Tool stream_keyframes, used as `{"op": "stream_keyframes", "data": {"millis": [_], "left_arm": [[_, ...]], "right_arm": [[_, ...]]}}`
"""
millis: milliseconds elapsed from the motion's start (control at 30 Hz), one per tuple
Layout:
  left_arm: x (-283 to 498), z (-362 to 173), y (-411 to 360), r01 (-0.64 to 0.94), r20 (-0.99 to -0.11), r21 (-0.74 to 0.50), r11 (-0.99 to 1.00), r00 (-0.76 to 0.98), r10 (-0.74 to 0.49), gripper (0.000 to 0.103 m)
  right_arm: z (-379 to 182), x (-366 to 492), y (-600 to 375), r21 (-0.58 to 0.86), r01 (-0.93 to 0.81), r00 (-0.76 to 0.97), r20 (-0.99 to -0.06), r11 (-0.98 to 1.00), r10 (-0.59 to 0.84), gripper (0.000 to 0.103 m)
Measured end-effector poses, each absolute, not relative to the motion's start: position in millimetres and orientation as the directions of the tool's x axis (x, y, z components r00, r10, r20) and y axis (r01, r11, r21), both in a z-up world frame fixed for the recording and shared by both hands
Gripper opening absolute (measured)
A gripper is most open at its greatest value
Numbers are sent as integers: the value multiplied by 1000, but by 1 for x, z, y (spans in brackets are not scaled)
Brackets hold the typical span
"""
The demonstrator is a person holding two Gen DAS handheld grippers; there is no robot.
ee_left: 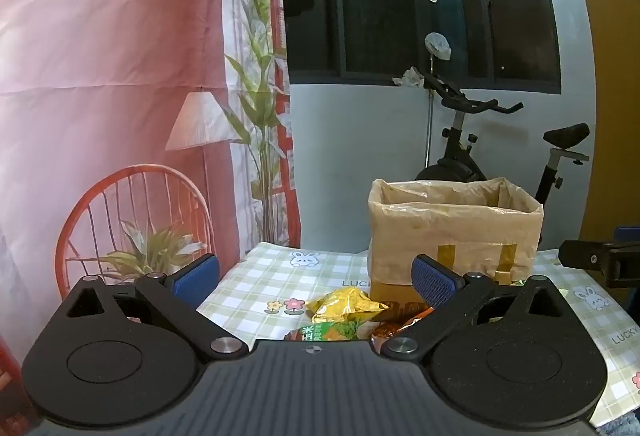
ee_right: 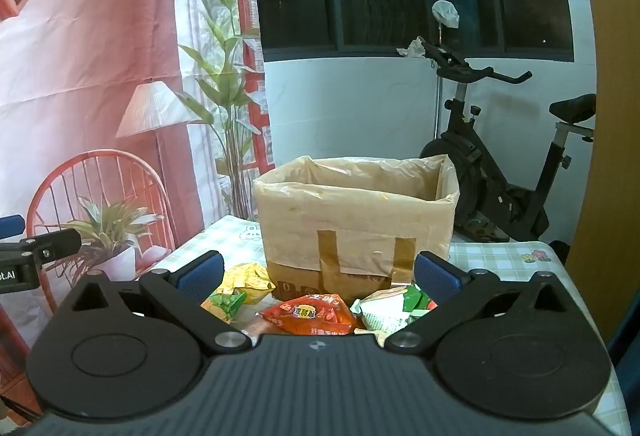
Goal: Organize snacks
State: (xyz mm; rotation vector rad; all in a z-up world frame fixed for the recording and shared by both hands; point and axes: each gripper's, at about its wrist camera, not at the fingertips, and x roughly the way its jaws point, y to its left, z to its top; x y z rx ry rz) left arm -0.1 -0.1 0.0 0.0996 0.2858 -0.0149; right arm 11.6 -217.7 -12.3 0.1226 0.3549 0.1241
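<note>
A cardboard box [ee_right: 356, 220] lined with a clear plastic bag stands on the checked tablecloth [ee_left: 256, 284]; the box [ee_left: 452, 232] also shows in the left wrist view. Snack packets lie in front of it: a yellow packet [ee_right: 248, 278], a green packet [ee_right: 224, 306], an orange packet [ee_right: 312, 316] and a white-and-green packet [ee_right: 394, 310]. The left view shows the yellow packet [ee_left: 344, 304] and the green packet [ee_left: 328, 332]. My left gripper [ee_left: 316, 280] is open above them, empty. My right gripper [ee_right: 318, 276] is open too, nothing between its blue pads [ee_right: 200, 278].
An exercise bike [ee_right: 500, 171] stands behind the table at the right. A printed backdrop with a chair and lamp [ee_left: 120, 115] hangs on the left. The other gripper's tip [ee_left: 600, 260] shows at the right edge of the left view. The table's far edge runs behind the box.
</note>
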Motion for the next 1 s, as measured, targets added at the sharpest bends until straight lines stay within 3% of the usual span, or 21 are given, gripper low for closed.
{"op": "stream_keyframes", "data": {"millis": [533, 1000], "left_arm": [[-4, 0, -2, 23, -291, 84, 996, 957, 3, 103], [-1, -5, 2, 10, -243, 72, 997, 970, 8, 103]], "right_arm": [[-15, 12, -216, 143, -102, 928, -342, 984, 146, 103], [-16, 12, -215, 144, -107, 924, -350, 984, 152, 103]]}}
